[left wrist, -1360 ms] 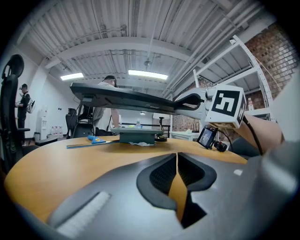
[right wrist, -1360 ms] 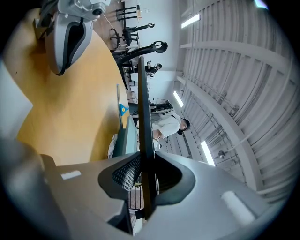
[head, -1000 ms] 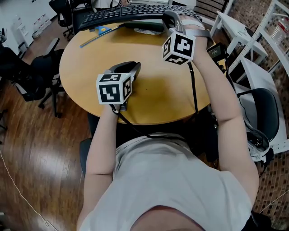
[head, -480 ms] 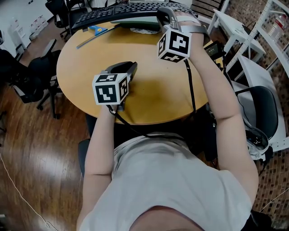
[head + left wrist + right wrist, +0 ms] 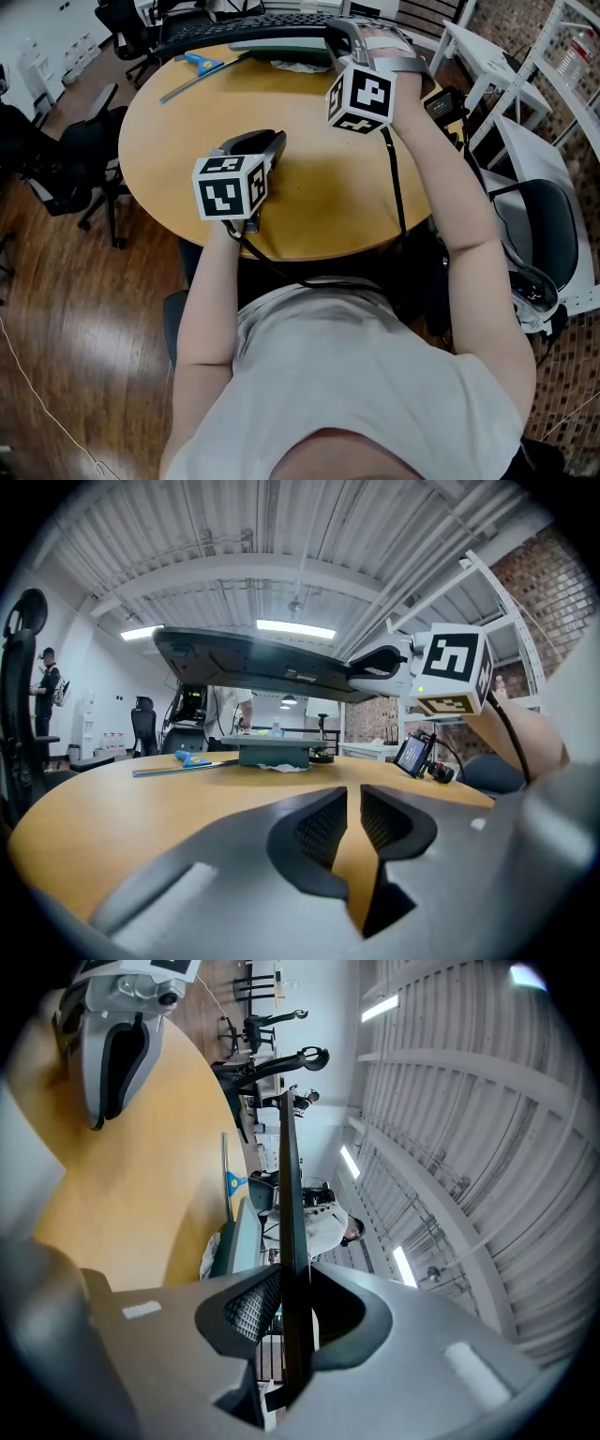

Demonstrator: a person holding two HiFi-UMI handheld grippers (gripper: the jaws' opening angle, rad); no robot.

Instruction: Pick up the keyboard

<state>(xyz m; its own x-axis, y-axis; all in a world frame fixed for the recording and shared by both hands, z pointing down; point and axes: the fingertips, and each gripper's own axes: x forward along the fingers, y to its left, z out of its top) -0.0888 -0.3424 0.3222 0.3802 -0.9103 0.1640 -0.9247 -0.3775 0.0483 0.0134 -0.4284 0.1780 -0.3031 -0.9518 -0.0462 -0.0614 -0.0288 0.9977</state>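
The black keyboard hangs level above the far edge of the round wooden table. My right gripper grips its right end. In the right gripper view the keyboard runs edge-on between the pads of the right gripper, whose jaws are opening slightly while they still hold it. My left gripper hovers low over the middle of the table, shut with nothing in it. From the left gripper the keyboard's underside shows raised, the right gripper at its end.
Under the keyboard a grey-green flat box lies on a white cloth. A blue-handled tool lies on a long ruler at the back left. A small screen device sits at the right edge. Office chairs surround the table.
The keyboard and right gripper have shifted slightly toward the top of the head view. The left gripper has stayed where it was.
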